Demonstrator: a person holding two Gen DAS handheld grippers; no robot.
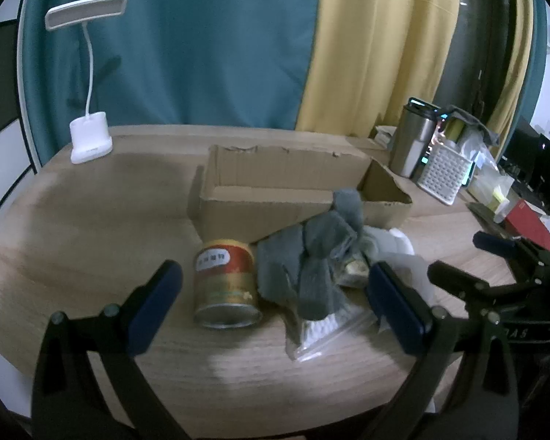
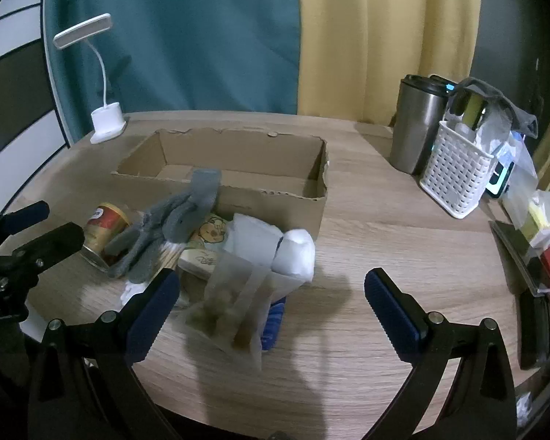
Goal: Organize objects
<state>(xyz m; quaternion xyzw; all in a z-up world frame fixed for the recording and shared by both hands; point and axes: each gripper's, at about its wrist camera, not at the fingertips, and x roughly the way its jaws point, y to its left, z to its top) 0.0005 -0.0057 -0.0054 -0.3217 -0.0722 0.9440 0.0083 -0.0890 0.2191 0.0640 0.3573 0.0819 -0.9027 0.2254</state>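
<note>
Red-and-gold tin (image 1: 226,286) — label writing too blurred to read — both grippers' fingers (image 1: 154,308) (image 2: 396,315) spread wide, grasping nothing.

I see a light wooden table (image 2: 366,242) carrying an open cardboard box (image 2: 275,201), with 1 red-and-gold can (image 1: 225,286) lying on its side just in front of it, beside a heap of grey cloth (image 1: 311,256) and plastic bags (image 2: 234,315). At the back left stands a white desk lamp (image 1: 90,139); to the right I make out a steel tumbler (image 2: 416,124) and a white perforated basket (image 2: 454,179), close together.
</note>
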